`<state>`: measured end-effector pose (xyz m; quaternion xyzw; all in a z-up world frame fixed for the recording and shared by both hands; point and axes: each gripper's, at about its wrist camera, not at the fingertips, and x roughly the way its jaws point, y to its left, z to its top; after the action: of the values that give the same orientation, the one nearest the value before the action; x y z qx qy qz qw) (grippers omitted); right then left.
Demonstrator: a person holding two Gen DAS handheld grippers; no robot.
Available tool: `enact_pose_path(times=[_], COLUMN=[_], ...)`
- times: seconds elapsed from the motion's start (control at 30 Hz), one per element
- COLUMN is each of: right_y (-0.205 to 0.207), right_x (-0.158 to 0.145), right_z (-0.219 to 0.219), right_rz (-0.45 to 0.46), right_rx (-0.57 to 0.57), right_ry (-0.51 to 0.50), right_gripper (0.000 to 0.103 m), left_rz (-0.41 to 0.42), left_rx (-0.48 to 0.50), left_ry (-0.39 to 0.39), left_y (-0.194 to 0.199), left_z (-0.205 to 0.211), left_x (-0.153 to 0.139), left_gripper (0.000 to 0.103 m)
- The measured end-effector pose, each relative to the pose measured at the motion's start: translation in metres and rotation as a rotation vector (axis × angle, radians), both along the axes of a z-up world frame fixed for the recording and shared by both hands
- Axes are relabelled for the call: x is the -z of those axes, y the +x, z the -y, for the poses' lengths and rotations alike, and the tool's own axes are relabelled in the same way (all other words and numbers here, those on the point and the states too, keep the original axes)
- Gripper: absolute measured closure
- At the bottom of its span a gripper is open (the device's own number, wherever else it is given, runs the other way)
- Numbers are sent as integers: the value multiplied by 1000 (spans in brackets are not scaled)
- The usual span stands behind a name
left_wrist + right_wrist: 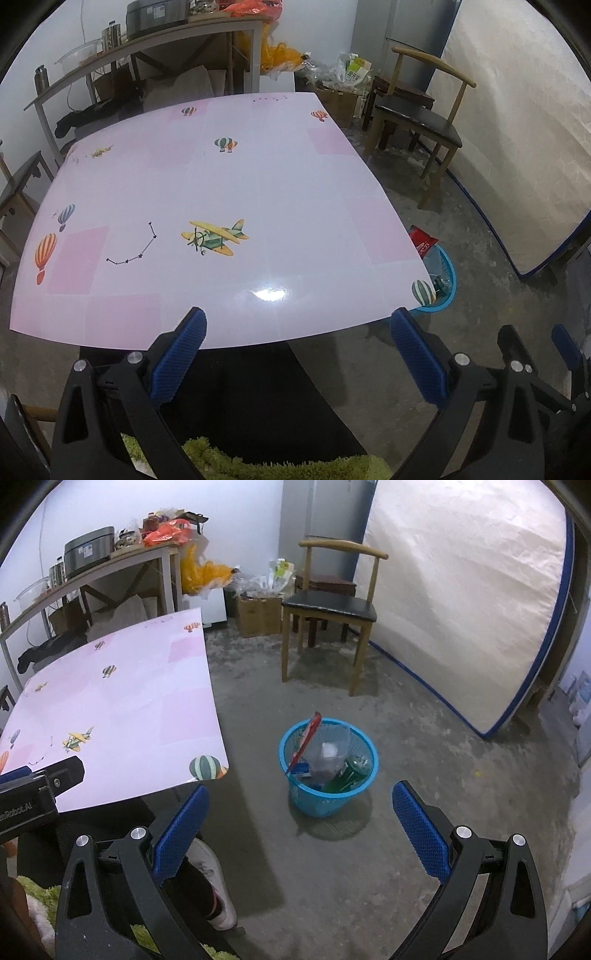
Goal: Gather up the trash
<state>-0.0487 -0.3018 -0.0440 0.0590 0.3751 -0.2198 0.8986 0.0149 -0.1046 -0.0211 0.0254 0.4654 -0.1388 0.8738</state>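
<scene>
A blue mesh bin point(328, 797) stands on the concrete floor by the table's right front corner. It holds a red wrapper point(308, 736), a clear plastic bottle point(328, 753) and a green bottle point(347, 779). In the left wrist view the bin point(445, 284) peeks out past the table corner with the red wrapper point(423, 242). My left gripper point(297, 325) is open and empty, over the near edge of the pink table point(221, 192). My right gripper point(301, 801) is open and empty, above the floor in front of the bin.
The pink table point(122, 709) shows only printed planes and balloons. A wooden chair point(332, 609) stands behind the bin. A wrapped mattress point(461, 609) leans at the right. A cluttered shelf point(96, 568) and boxes point(258, 613) line the back wall. A person's shoe point(214, 882) is near my right gripper.
</scene>
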Motion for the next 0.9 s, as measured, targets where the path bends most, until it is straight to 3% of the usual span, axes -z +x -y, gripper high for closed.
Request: enact_pose_path(times=[0.9], right_y=[-13], right_x=[3], right_z=[11], right_rz=[13], right_rx=[71], right_ry=[18], right_gripper=[8], left_rz=[88], left_rx=[23], left_ry=[57], left_y=[-3], left_z=[14], left_x=[-15], left_gripper=[5])
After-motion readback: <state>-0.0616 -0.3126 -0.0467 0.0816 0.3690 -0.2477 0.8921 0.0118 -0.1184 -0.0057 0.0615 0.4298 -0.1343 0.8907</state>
